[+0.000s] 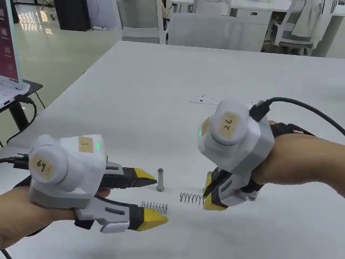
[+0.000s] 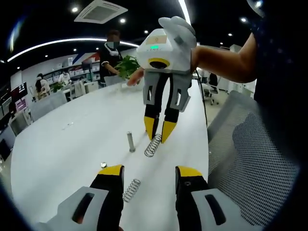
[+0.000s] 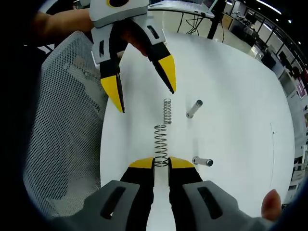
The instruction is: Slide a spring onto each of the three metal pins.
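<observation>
A long spring [image 3: 161, 144] lies on the white table [image 1: 161, 97], and my right gripper [image 3: 162, 163] is shut on its near end. In the head view that spring [image 1: 191, 198] sticks out left of the right gripper [image 1: 210, 197]. A shorter spring [image 1: 154, 206] lies between the spread jaws of my open left gripper [image 1: 150, 196]; it touches neither jaw [image 2: 131, 189]. One metal pin [image 1: 160, 179] stands upright just beyond both springs. A second pin [image 3: 203, 161] lies on the table beside the right gripper. The left gripper [image 2: 150, 171] faces the right gripper [image 2: 161, 127].
A mesh chair [image 3: 67, 110] sits at the table's near edge, close under both grippers. A small white strip [image 1: 207, 100] lies farther out on the table. People [image 2: 111, 53] and desks are at the room's far end.
</observation>
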A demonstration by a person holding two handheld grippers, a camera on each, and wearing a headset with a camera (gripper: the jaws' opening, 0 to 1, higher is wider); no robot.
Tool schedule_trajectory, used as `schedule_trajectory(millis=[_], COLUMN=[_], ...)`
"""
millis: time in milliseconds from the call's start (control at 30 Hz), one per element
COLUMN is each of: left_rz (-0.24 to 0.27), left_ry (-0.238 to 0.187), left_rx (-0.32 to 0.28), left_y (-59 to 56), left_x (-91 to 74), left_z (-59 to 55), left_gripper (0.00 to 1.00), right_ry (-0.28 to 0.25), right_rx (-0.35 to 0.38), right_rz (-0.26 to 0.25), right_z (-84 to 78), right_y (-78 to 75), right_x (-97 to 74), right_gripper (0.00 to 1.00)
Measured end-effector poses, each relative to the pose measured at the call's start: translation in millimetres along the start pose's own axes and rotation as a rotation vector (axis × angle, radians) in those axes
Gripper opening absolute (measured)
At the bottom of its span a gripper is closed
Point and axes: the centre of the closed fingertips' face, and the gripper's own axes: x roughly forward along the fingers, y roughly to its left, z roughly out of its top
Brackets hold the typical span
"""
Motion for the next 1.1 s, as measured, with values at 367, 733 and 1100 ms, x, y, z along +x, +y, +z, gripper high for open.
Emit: schedule_trajectory(millis=[367,733,1100], left_rz=[-0.026,-0.034,-0.031], left_ry=[-0.011,-0.029,-0.039], left_rx=[0.037,0.073,0.095], left_y=[-5.4,-9.1,-11.3], left_x=[4.0,5.6,7.5], left_z=[11.0,20.6,24.3], left_gripper=[0.32,0.23,0.12], right_ry=[-0.017,-0.026,-0.028], right_rx=[-0.052,-0.093,-0.119], right_rz=[-0.009,-0.017,-0.017], right_z=[17.4,28.0,32.4], right_y=[5.9,11.4,13.5], right_x=[-9.0,-13.1,-15.6], right_gripper=[0.08,0.08,0.08])
